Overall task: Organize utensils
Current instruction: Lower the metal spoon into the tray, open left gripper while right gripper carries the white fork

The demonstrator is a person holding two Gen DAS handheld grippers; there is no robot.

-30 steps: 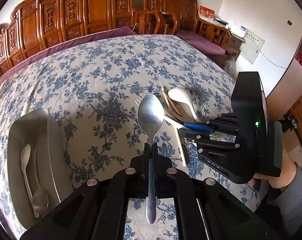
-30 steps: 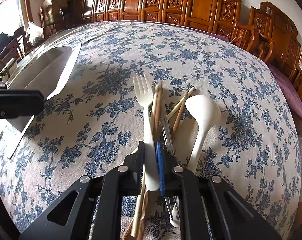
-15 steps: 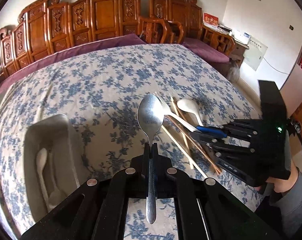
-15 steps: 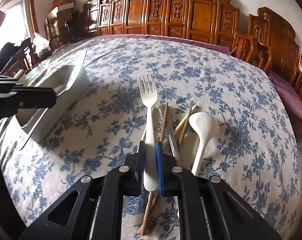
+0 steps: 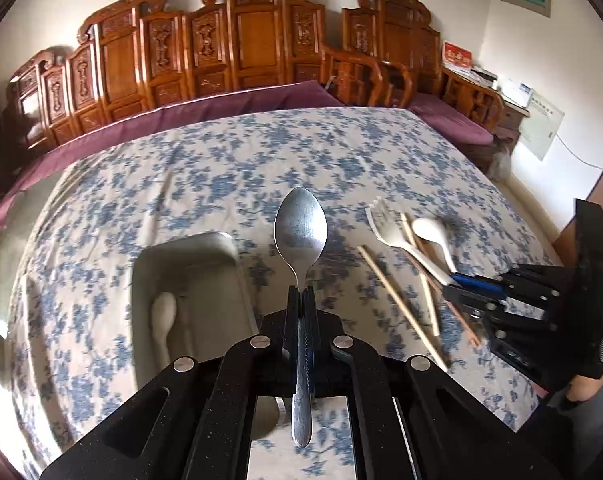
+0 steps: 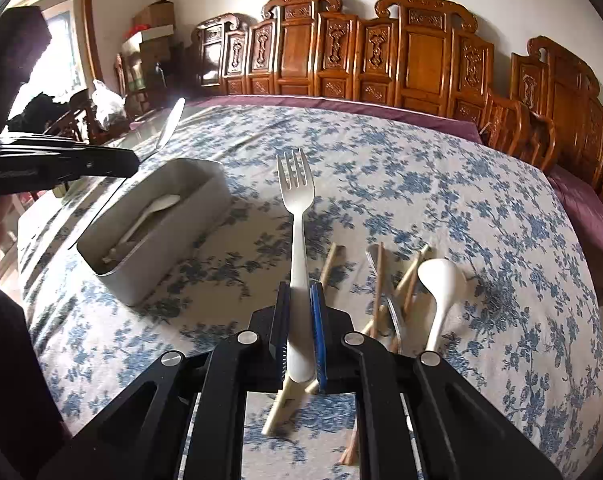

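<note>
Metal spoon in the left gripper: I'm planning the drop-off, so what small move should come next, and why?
Probably shift the left gripper, shut on the metal spoon, leftward over the grey bin and lower it. The bin already holds a white spoon.

A: Right gripper clamped on white fork, tines pointing ahead, lifted off the tablecloth.

B: Surroundings?

A: Grey tray ahead-left, white spoon inside. Just right of the fingers: chopsticks and white ladle spoon on the cloth (one metal piece among them, type unclear). Left gripper far left, holding a metal spoon.
</note>
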